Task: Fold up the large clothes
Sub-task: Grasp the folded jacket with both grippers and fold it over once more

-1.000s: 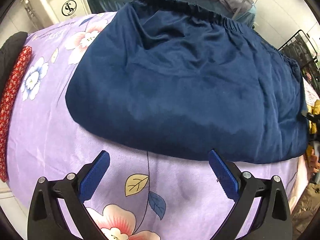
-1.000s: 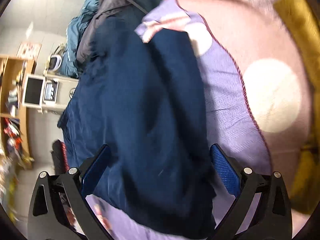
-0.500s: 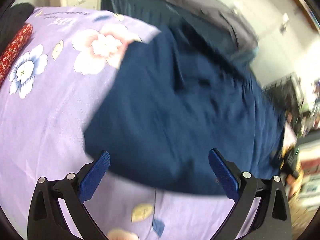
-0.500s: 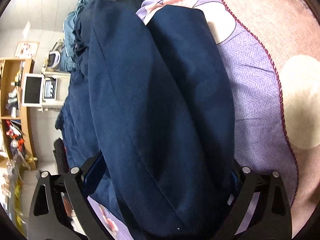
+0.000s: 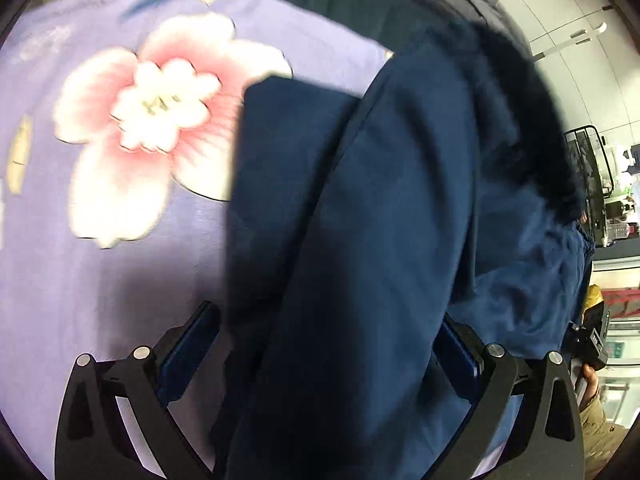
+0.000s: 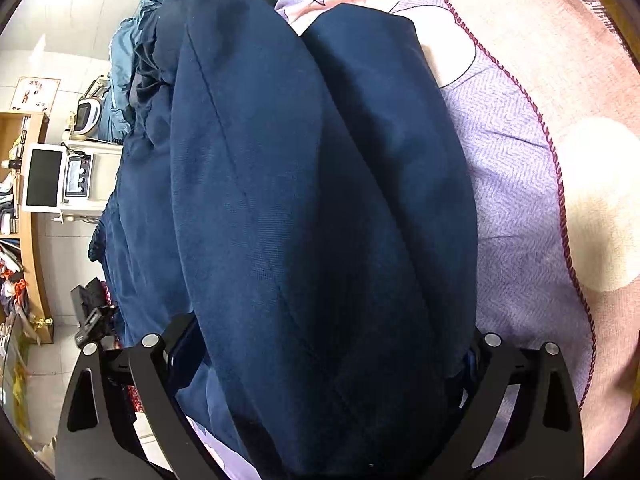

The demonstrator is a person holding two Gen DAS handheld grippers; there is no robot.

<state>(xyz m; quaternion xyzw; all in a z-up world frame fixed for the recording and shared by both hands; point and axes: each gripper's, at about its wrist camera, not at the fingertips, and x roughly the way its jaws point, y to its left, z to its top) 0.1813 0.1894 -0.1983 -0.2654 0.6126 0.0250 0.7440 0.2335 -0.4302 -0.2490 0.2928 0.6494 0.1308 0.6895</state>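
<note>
A lilac bedsheet printed with big pink-and-white flowers [image 5: 100, 272] spreads ahead and to the left of the left claw [image 5: 320, 356], and in the right wrist view the same sheet, here showing a woven herringbone texture and a dark red stitched edge [image 6: 516, 200], lies to the right of the right claw [image 6: 324, 360], with a pale pink blanket bearing cream round spots [image 6: 600, 200] beyond that edge. The large navy blue garment of soft, finely ribbed fabric [image 5: 380, 240] is bunched in thick folds that run straight out from between the fingers of both claws; in the right wrist view it [image 6: 320, 200] fills the middle of the frame in two long rolled lobes resting on the sheet. The left claw's jaws stand wide apart with the cloth mass filling the gap between the blue pads [image 5: 188, 354], so it sits spread around the garment rather than pinched on it. The right claw's jaws are likewise wide, the fabric draped over and between them. Far to the left of the right claw stands a white machine with a dark screen [image 6: 44, 178] beside a wooden shelf [image 6: 30, 240].
</note>
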